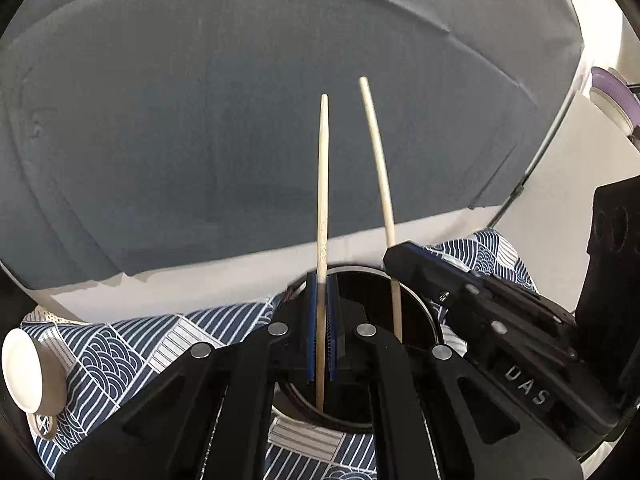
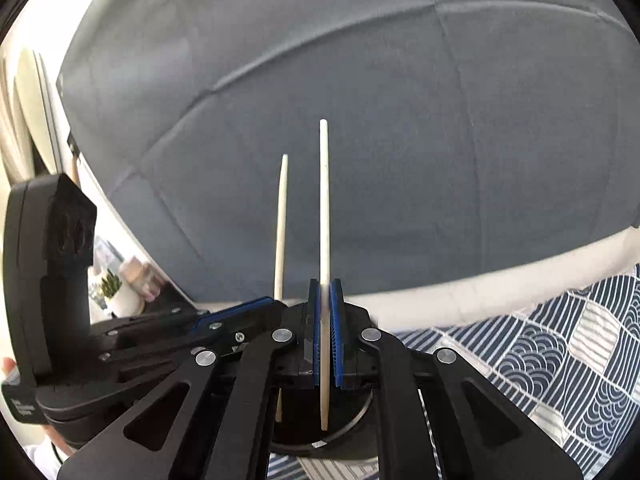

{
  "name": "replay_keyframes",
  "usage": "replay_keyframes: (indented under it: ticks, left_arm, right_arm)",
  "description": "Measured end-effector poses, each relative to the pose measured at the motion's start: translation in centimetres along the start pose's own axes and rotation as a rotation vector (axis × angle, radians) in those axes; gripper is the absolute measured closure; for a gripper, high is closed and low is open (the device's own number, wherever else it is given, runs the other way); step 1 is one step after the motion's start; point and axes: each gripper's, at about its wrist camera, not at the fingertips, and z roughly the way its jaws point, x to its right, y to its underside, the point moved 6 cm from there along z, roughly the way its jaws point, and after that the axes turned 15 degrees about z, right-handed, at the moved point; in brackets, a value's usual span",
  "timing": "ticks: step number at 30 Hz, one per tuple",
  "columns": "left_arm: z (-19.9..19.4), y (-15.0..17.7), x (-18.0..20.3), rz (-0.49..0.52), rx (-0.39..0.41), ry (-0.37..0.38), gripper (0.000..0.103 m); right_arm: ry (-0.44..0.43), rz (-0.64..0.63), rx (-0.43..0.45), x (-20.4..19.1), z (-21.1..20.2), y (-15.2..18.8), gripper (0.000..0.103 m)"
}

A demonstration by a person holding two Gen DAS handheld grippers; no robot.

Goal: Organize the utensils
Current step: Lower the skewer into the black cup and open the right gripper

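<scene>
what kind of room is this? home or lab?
Likely a home living room: a grey upholstered sofa behind, a navy wave-patterned tablecloth, a white teacup, and a small potted plant in the background.

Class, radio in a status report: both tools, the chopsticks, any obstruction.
Left tool shut on left chopstick. Right tool shut on right chopstick. Both over dark holder. No obstruction visible.

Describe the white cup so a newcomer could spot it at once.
Start at the blue wave-patterned cloth spread before the grey sofa. The white cup sits at its far left edge, the only white handled thing there, well apart from the dark holder.
</scene>
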Motion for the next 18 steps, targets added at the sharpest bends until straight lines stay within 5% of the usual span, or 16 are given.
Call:
replay_keyframes:
  ticks: [18]
  left_arm:
    - [-3.0,1.8,0.0,0.019,0.014,-0.020,0.093]
  right_arm:
    - [0.086,-0.131,-0.046,-0.9,-2.5,2.5,0.095]
